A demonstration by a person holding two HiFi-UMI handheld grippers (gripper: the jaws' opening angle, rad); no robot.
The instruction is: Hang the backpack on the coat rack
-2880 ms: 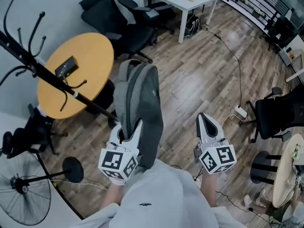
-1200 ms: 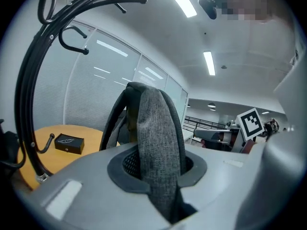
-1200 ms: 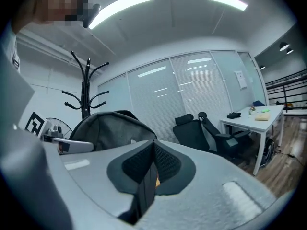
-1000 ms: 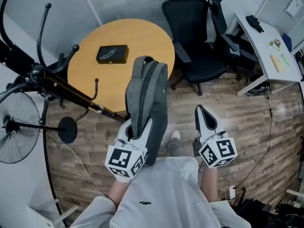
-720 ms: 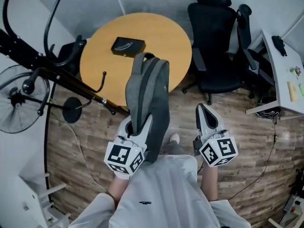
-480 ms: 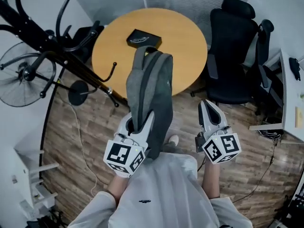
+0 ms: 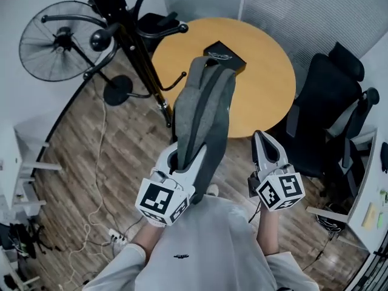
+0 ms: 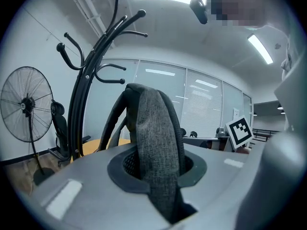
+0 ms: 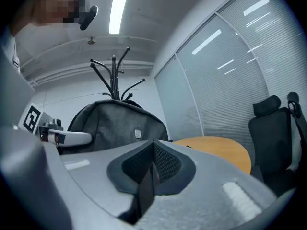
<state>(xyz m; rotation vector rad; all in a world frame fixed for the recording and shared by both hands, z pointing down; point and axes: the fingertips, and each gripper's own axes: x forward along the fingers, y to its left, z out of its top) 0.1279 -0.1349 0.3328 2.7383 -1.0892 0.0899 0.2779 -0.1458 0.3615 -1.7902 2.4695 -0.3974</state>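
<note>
A grey backpack (image 7: 204,111) hangs upright from my left gripper (image 7: 182,162), whose jaws are shut on its grey top strap (image 8: 156,147). The black coat rack (image 7: 130,38) stands to the upper left of the backpack in the head view, and its curved hooks (image 8: 112,42) rise just left of the strap in the left gripper view. My right gripper (image 7: 265,147) is shut and holds nothing, to the right of the backpack (image 9: 112,123). The rack's hooks (image 9: 115,75) show above the bag in the right gripper view.
A round wooden table (image 7: 242,65) with a black box (image 7: 223,54) stands behind the backpack. A standing fan (image 7: 57,41) is at the far left beside the rack. Black office chairs (image 7: 330,114) stand at the right. A cable and power strip (image 7: 115,238) lie on the wooden floor.
The view has swung left: the coat rack and fan have come from the left edge towards the middle, closer to the backpack. Both grippers keep their grip and spacing.
</note>
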